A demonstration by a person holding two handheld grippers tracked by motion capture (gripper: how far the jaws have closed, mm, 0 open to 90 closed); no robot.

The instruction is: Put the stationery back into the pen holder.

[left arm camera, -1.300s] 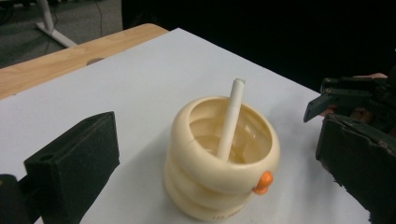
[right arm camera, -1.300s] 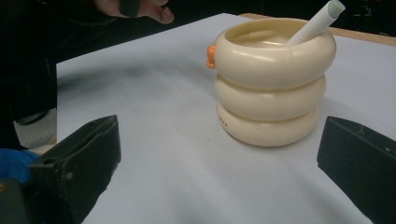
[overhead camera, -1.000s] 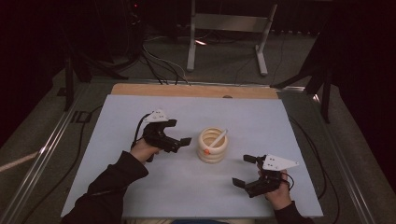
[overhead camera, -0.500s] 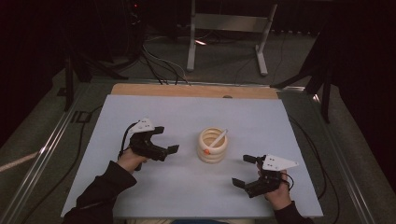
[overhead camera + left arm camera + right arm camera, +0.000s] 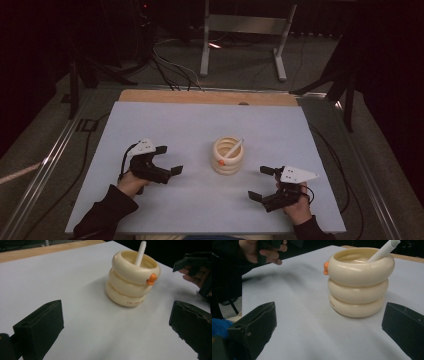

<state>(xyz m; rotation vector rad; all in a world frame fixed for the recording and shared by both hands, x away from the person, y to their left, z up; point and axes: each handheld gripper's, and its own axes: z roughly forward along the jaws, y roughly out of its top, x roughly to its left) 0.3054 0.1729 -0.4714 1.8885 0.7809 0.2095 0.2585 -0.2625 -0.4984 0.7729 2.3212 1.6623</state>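
A cream holder shaped like three stacked rings (image 5: 228,157) stands upright in the middle of the white table (image 5: 190,125). It has a small orange knob (image 5: 220,162) on its rim, and a white stick (image 5: 234,148) leans inside it. My left gripper (image 5: 170,160) rests open to its left, with nothing between the jaws. My right gripper (image 5: 257,183) sits open to the holder's near right, also with nothing in it. In the left gripper view the holder (image 5: 132,277) lies ahead of the spread jaws of the left gripper (image 5: 115,332). The right gripper view has the holder (image 5: 359,277) ahead of the right gripper (image 5: 328,332).
A wooden strip (image 5: 207,96) runs along the table's far edge. Beyond it, on the floor, are a metal stand (image 5: 240,30) and loose cables (image 5: 165,60). The hand on the left gripper (image 5: 264,250) appears at the top left of the right gripper view.
My left gripper has drawn back to the left, away from the holder, and slightly toward the person. The right gripper and the holder have stayed put.
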